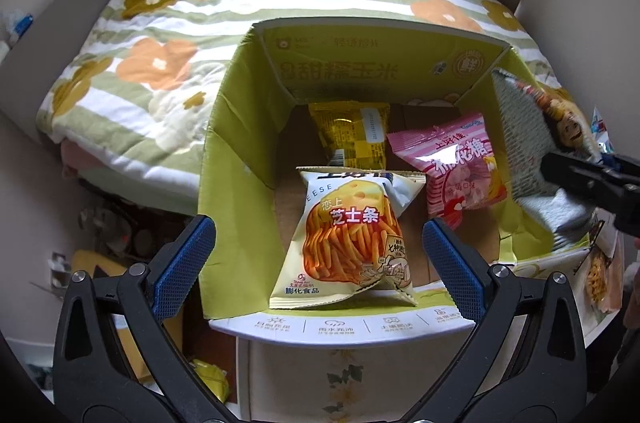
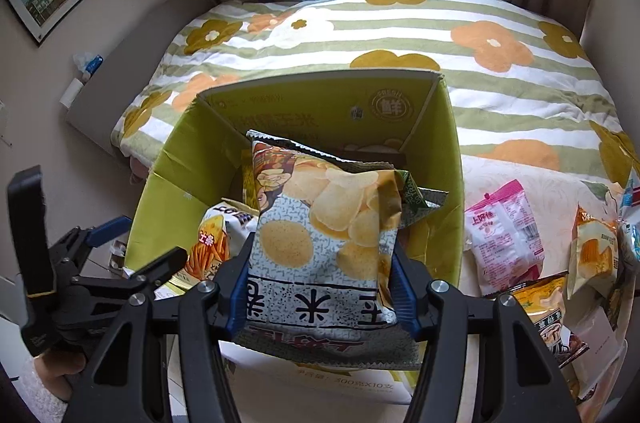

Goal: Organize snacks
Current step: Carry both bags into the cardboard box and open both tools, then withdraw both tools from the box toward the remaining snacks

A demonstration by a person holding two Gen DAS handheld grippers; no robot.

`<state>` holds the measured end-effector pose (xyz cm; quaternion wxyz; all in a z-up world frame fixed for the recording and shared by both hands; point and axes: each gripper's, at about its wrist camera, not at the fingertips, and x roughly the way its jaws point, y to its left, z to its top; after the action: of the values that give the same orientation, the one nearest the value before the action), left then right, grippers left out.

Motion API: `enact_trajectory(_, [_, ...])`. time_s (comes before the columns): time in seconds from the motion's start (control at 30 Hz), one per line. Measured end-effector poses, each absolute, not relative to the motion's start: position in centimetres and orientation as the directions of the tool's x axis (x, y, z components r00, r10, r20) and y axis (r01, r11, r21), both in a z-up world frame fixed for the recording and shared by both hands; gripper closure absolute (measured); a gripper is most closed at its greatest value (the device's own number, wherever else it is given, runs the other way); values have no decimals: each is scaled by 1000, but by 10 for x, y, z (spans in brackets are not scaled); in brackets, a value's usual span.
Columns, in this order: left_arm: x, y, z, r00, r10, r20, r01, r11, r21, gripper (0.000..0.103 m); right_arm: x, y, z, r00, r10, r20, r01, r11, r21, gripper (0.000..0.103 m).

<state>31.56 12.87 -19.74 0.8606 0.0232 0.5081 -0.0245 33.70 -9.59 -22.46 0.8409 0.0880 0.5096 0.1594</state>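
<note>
Left wrist view looks down between the left gripper, fingers spread wide with nothing gripped, into an open green cardboard box. Inside, going left to right, a cheese-stick bag leans at the near wall below those fingers, a yellow packet lies behind it, and a pink marshmallow bag sits toward the right wall. Right wrist view shows the right gripper clamped on a chip bag above the box, while more snack packets lie outside to the right.
</note>
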Motion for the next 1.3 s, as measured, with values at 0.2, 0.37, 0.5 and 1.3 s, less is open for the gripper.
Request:
enact_trajectory(0.2, [307,131,-188,501,-1,-865,53,998,30,0,333,-88,-234,415,363,-834,-180,931,316,34])
enact_trajectory(0.37, [297,137,-186,502,3,-865,38,999,25,0,321,-93,-234,503,350,-790,-193,937,292,0])
enact_trajectory(0.5, [291,139,-185,502,-12,-865,40,999,9,0,315,-91,-238,483,345,-805,-207,938,278,0])
enact_trajectory(1.3, [279,96,-164,528,-104,-843,184,983,-5,0,275,-119,-199,543,291,-788,-138,956,257,0])
